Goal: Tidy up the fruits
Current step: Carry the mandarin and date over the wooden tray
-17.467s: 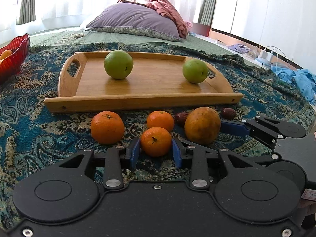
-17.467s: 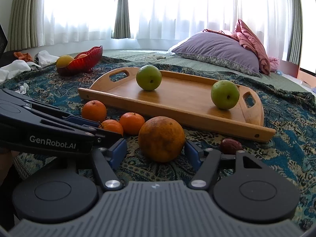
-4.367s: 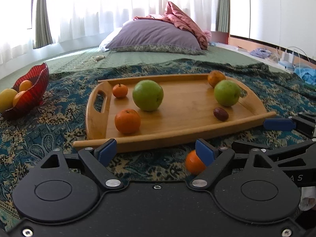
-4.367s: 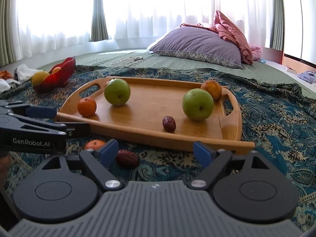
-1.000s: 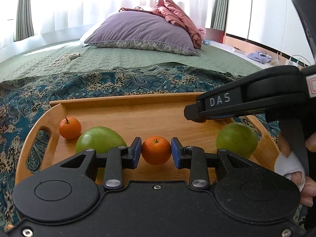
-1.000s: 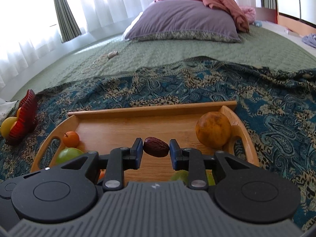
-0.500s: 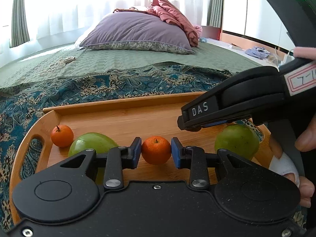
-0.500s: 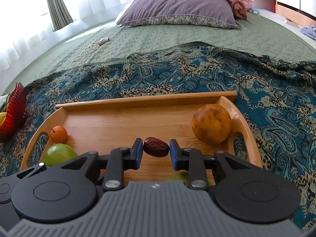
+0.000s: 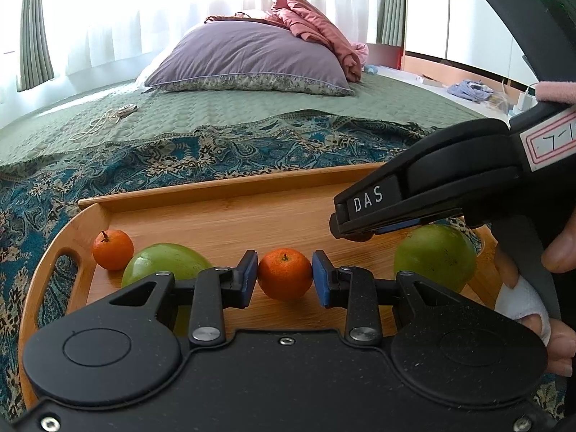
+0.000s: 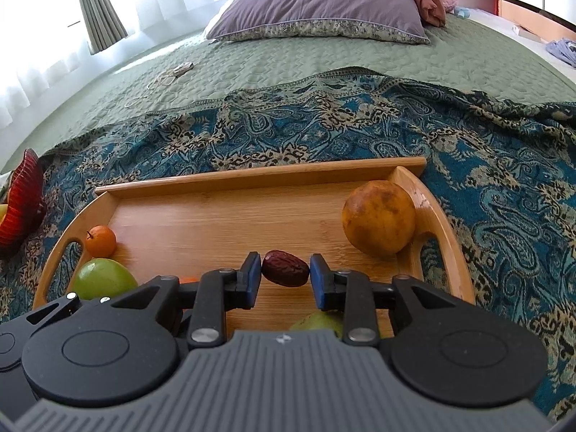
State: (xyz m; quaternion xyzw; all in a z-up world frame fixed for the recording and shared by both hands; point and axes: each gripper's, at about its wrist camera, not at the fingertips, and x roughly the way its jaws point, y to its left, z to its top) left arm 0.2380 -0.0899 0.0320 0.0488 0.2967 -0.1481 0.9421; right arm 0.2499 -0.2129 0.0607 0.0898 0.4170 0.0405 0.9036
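Currently: left gripper [image 9: 284, 274] pinched a small mandarin [image 9: 284, 273] between blue pads [image 9: 248, 278], held over the wooden tray [image 9: 223, 194], front-centre. Right gripper [image 10: 285, 274] had a dark red date [image 10: 285, 268] between its pads, jaws opening; right pad looked barely off the fruit, left pad close, contact unclear. Date sat low over the tray floor, near the front. Also on the tray: second small mandarin [image 9: 113, 250] by the left handle, green apple [image 9: 169, 262] just beside it, another green apple [image 9: 433, 257] at right, large blotchy orange [image 10: 378, 218] against the right handle. Red bowl [image 10: 21, 208] well left, off the tray, on the paisley blanket [image 10: 360, 126].
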